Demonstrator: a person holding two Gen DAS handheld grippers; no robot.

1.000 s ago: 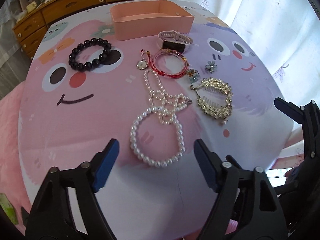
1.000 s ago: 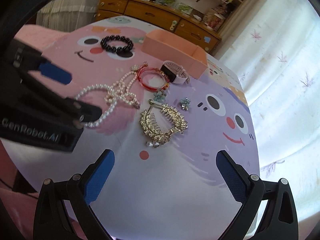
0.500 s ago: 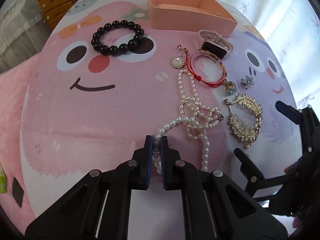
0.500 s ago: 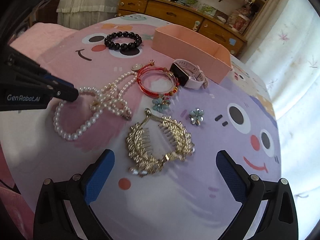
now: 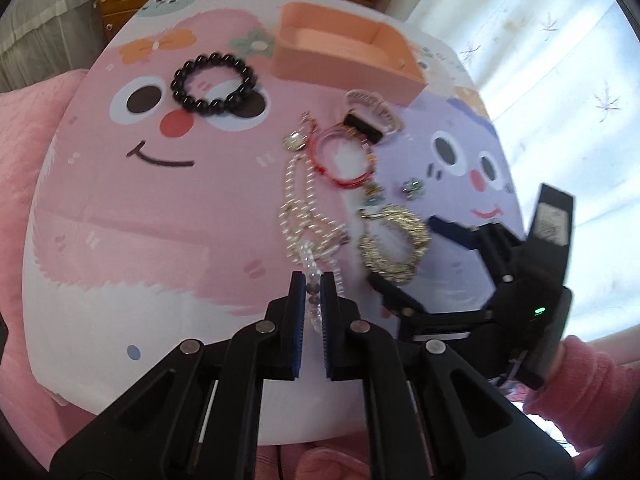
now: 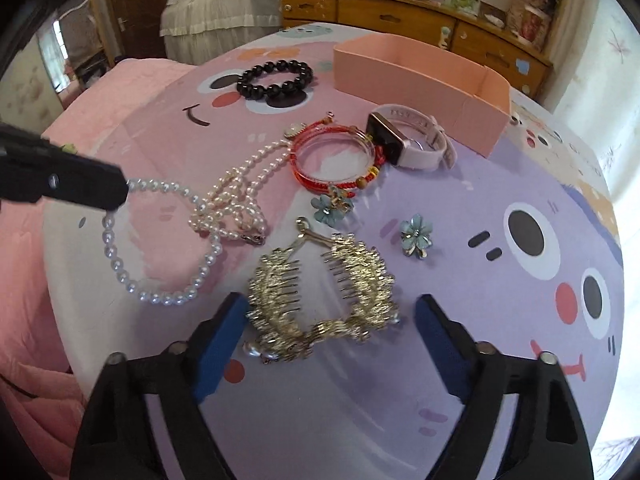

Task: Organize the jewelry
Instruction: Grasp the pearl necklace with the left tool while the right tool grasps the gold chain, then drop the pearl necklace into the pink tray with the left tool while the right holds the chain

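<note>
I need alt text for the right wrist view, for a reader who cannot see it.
The open right gripper straddles a gold hair comb on a cartoon-print cloth. At left, the left gripper pinches a pearl bracelet. Behind lie a red bracelet, a pink watch, a black bead bracelet and a pink box.

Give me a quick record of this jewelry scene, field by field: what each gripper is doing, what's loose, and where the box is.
left gripper: shut on pearl bracelet
right gripper: open, fingers either side of gold hair comb
pink box: far side, looks empty
loose on tablecloth: black bead bracelet, red bangle, pink watch, pearl necklace, two blue flower pieces
</note>
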